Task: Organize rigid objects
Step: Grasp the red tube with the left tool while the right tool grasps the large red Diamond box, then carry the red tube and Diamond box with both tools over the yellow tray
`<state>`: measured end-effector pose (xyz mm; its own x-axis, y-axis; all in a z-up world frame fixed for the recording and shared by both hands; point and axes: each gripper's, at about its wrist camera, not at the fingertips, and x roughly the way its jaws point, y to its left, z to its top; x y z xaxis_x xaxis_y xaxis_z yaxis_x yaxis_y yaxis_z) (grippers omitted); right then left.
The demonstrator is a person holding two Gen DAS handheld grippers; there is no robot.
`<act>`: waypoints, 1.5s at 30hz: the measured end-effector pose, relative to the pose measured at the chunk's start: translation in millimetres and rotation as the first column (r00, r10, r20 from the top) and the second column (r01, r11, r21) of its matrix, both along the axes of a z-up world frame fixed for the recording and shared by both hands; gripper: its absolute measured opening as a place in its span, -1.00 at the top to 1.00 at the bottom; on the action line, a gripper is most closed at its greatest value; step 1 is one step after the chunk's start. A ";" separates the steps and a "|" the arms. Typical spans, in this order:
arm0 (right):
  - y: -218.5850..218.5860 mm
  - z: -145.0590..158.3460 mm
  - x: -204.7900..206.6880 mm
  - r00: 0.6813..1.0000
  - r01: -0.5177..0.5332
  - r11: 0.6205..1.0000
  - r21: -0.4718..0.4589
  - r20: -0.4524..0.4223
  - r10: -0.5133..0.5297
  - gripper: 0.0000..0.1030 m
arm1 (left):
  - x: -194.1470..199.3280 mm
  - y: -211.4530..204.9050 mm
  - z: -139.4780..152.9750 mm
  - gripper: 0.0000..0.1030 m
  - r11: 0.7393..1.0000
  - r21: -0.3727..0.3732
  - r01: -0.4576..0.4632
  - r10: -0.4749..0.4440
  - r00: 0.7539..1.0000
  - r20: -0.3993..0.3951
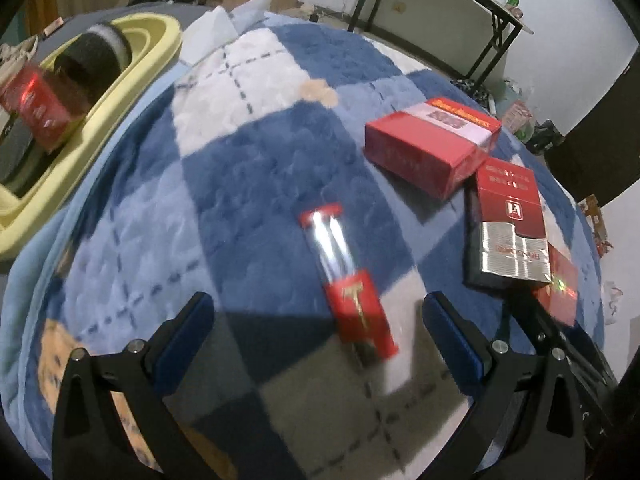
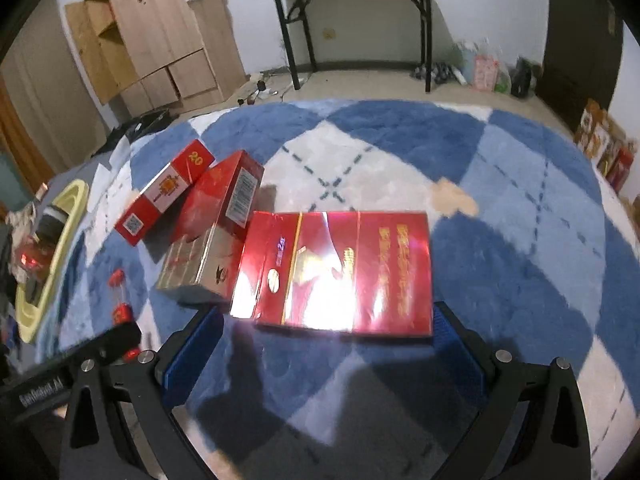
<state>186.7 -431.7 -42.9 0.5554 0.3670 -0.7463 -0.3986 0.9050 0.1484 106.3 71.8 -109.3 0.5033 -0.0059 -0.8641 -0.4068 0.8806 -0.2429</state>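
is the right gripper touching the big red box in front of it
Cannot tell. In the right wrist view the right gripper is open with the big red box between its fingers, but no plain gap or contact shows at either side.

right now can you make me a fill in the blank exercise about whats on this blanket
1. The checked blanket is blue and ____.
2. The left gripper has its jaws ____, with the slim red and silver box lying between them.
3. The wide glossy box in front of the right gripper is ____ in colour.
4. The tub at the blanket's edge is ____.

Missing words: white; open; red; yellow
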 end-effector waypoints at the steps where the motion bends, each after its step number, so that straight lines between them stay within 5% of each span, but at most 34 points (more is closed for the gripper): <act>1: 2.5 -2.5 3.4 1.000 0.003 1.000 -0.007 0.009 -0.003 -0.99 | 2.3 -1.1 -0.4 -1.00 1.000 0.013 -0.002 0.002 1.000 0.000; 4: 5.4 -5.7 7.0 0.999 0.012 1.000 -0.024 0.033 -0.011 -0.99 | -0.3 -7.1 -1.5 -0.98 0.998 0.055 0.010 -0.011 1.000 0.008; 8: 6.1 -10.8 5.0 0.997 0.001 0.999 -0.052 0.083 0.003 -0.86 | -15.7 -5.2 1.2 -0.46 0.995 0.096 -0.003 0.000 0.999 0.034; 10: 3.9 -11.6 6.4 0.996 0.001 0.998 -0.056 0.090 0.004 -0.82 | -22.2 -0.8 2.7 -0.35 0.996 0.083 -0.016 0.011 0.999 0.049; 15: -5.6 -15.6 6.6 0.992 0.062 0.997 -0.051 0.109 -0.056 -0.80 | -16.5 5.2 3.2 -0.38 0.998 -0.003 -0.065 0.065 0.996 0.053; 19: -2.6 -20.3 6.0 0.990 0.066 0.996 -0.054 0.128 -0.058 -0.80 | -4.6 -13.3 -2.6 -0.38 0.993 0.116 0.038 -0.047 0.996 0.071; 21: -2.3 -21.6 8.7 0.990 0.063 0.997 -0.049 0.126 -0.057 -0.80 | -10.4 -17.7 -3.4 -0.06 0.984 0.160 0.082 -0.099 0.990 0.102; 23: -5.0 -21.0 8.6 0.991 0.059 0.997 -0.039 0.121 -0.054 -0.80 | -19.5 -9.0 -2.0 0.54 0.991 0.120 0.061 -0.077 0.988 0.136; 26: -8.3 -20.0 5.6 0.992 0.057 0.997 -0.045 0.120 -0.051 -0.81 | -23.0 1.0 -3.2 0.54 0.997 0.058 0.056 -0.065 0.985 0.159; 30: -8.9 -20.1 5.8 0.991 0.058 0.997 -0.052 0.122 -0.051 -0.76 | -16.5 -12.4 -5.0 0.52 0.981 0.171 0.091 -0.117 0.983 0.145; 34: -16.1 -17.1 5.5 0.992 0.052 0.999 -0.009 0.117 -0.051 -0.74 | -14.1 -10.8 -0.4 0.53 0.980 0.171 0.103 -0.129 0.980 0.149; 40: -23.2 4.1 -13.5 0.985 0.035 0.999 0.010 0.168 -0.036 -0.73 | -30.3 -13.8 51.9 0.53 0.958 0.254 0.134 -0.184 0.965 0.187; 45: -28.0 54.5 -47.3 0.959 -0.015 0.999 0.052 0.285 -0.001 -0.73 | -44.0 9.2 103.1 0.53 0.950 0.276 0.143 -0.196 0.964 0.177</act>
